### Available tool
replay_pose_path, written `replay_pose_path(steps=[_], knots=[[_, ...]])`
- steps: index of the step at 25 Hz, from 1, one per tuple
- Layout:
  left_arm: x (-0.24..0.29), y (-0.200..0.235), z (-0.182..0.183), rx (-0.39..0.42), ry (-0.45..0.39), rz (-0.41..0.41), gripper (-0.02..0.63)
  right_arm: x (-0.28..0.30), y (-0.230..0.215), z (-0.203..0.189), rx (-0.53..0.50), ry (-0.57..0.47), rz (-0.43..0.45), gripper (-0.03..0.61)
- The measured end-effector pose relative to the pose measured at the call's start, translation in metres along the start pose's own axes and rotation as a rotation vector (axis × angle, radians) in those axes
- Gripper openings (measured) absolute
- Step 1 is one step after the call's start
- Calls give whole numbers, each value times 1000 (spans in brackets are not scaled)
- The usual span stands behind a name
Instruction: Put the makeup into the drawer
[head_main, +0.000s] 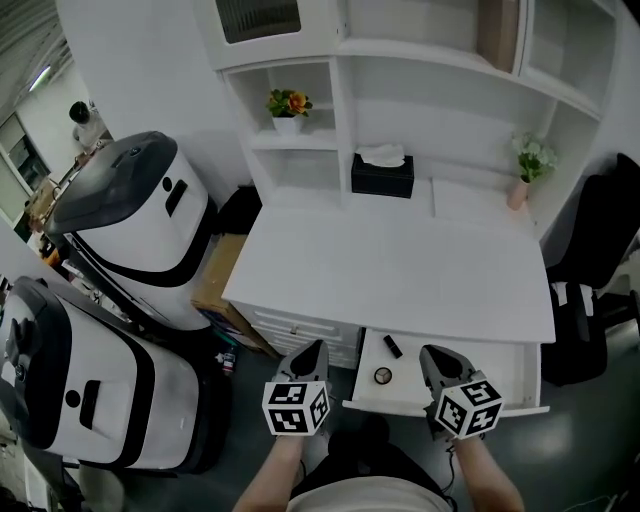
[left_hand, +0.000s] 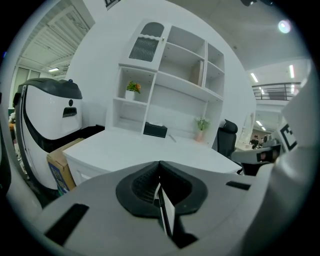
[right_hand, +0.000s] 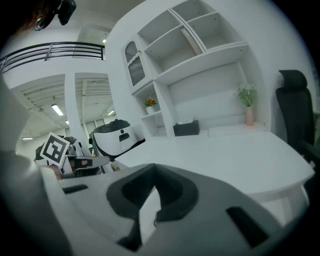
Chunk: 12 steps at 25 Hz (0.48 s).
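drawer (head_main: 520, 372): open, near right of desk (head_main: 400, 270), makeup tube (head_main: 392, 346) and compact (head_main: 383, 375) lying inside
left tool (head_main: 308, 352): jaws together, empty
right tool (head_main: 437, 356): closed on nothing, so drop-off looks done

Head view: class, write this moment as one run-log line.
white desk drawer: open | small black tube, small round case: inside | left gripper: shut, empty | right gripper: shut, empty

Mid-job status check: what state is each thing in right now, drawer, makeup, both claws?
drawer: pulled open.
black makeup tube: lying inside the drawer.
round compact: lying flat inside the drawer.
left claw: shut, empty.
right claw: shut, empty.
tissue box: on the desk, tissue sticking out.
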<state>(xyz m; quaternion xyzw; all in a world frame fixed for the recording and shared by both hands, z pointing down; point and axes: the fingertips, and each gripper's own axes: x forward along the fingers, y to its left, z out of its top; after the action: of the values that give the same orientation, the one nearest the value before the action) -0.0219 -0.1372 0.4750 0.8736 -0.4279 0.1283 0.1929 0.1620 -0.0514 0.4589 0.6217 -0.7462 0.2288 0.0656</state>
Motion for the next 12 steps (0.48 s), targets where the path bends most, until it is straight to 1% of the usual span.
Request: replay_pose_path(steps=[5, 12], knots=[[-1, -3, 1, 25, 3, -28, 3, -11, -3, 2, 21, -28, -51, 3], [-5, -3, -1, 29, 6, -53, 3, -25, -11, -4, 41, -28, -128, 2]])
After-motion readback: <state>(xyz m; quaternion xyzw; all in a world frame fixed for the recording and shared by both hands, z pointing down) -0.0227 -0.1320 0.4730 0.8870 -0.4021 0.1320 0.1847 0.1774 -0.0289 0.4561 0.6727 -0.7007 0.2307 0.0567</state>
